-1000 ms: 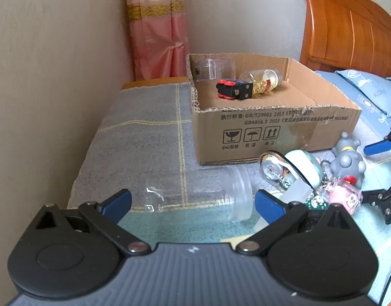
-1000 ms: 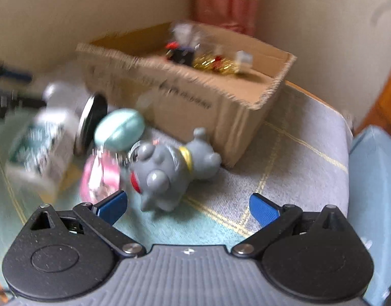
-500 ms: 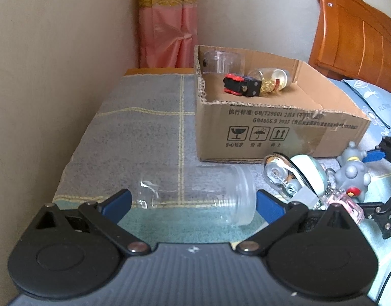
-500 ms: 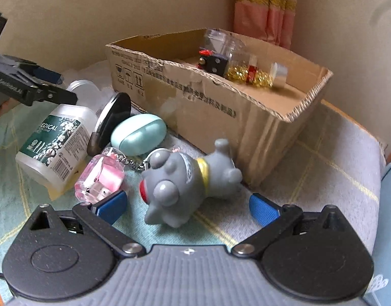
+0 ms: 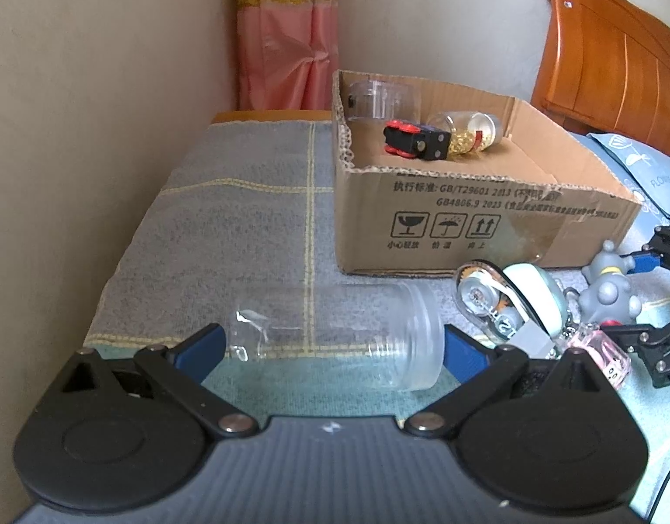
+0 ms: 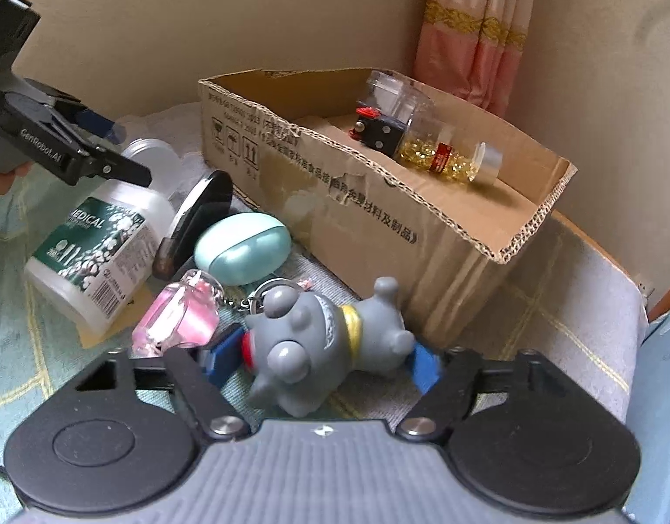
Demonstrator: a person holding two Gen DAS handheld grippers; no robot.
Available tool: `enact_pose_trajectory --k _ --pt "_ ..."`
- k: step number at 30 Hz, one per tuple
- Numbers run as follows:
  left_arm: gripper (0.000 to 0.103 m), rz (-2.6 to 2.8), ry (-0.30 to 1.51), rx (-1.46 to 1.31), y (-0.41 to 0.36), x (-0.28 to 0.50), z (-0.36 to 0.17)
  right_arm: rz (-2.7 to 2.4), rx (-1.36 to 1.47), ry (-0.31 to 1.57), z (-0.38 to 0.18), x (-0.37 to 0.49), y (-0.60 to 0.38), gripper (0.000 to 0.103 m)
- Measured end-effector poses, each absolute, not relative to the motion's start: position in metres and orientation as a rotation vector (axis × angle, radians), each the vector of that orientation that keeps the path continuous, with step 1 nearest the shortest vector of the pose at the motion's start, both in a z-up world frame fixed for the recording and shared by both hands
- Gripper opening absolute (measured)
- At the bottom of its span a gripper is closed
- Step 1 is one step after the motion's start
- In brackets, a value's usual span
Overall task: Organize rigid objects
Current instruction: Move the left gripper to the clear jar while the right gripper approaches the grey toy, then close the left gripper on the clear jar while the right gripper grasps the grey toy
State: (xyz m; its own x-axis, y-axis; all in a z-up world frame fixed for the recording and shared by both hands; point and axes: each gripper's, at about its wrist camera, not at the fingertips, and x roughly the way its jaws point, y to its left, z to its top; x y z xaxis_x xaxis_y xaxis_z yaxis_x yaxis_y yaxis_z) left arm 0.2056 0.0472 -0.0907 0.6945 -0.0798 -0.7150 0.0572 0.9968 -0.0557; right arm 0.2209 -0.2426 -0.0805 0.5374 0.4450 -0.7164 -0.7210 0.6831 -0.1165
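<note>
A grey toy figure (image 6: 317, 349) lies on the cloth in front of the cardboard box (image 6: 422, 227). My right gripper (image 6: 322, 360) has its blue fingers close on both sides of the toy; contact is unclear. A clear plastic jar (image 5: 343, 336) lies on its side between the fingers of my open left gripper (image 5: 335, 345). The box (image 5: 479, 218) holds a clear container (image 5: 378, 98), a red-and-black block (image 5: 416, 142) and a jar of gold pieces (image 5: 470, 133).
A white medical bottle (image 6: 99, 253), a black round lid (image 6: 199, 214), a mint oval case (image 6: 243, 246) and a pink keychain (image 6: 177, 314) lie left of the toy. A wall runs along the left. A wooden headboard (image 5: 610, 52) and blue bedding (image 5: 640, 170) are at the right.
My right gripper has moved forward and its fingers have narrowed around the grey toy. My left gripper has edged closer to the clear jar.
</note>
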Motion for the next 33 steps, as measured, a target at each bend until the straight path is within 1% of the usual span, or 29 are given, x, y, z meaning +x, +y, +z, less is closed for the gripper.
enact_pose_trajectory --k 5,11,16,21,29,33 --pt "0.102 -0.075 0.806 -0.059 0.051 0.207 -0.09 0.691 -0.415 0.721 -0.078 0.217 -0.242 0.078" --pt "0.102 -0.081 0.8 -0.049 0.05 0.206 -0.09 0.611 -0.362 0.782 -0.071 0.206 -0.251 0.078" --pt "0.102 -0.068 0.8 -0.049 0.051 0.207 -0.093 0.525 -0.334 0.834 -0.074 0.195 -0.256 0.078" --pt "0.102 -0.046 0.801 -0.054 0.049 0.211 -0.098 0.504 -0.322 0.833 -0.079 0.192 -0.257 0.079" --pt "0.098 -0.031 0.799 -0.062 0.046 0.218 -0.1 0.524 -0.304 0.823 -0.082 0.198 -0.257 0.083" --pt "0.093 -0.034 0.797 -0.057 0.044 0.22 -0.099 0.542 -0.326 0.807 -0.082 0.201 -0.255 0.085"
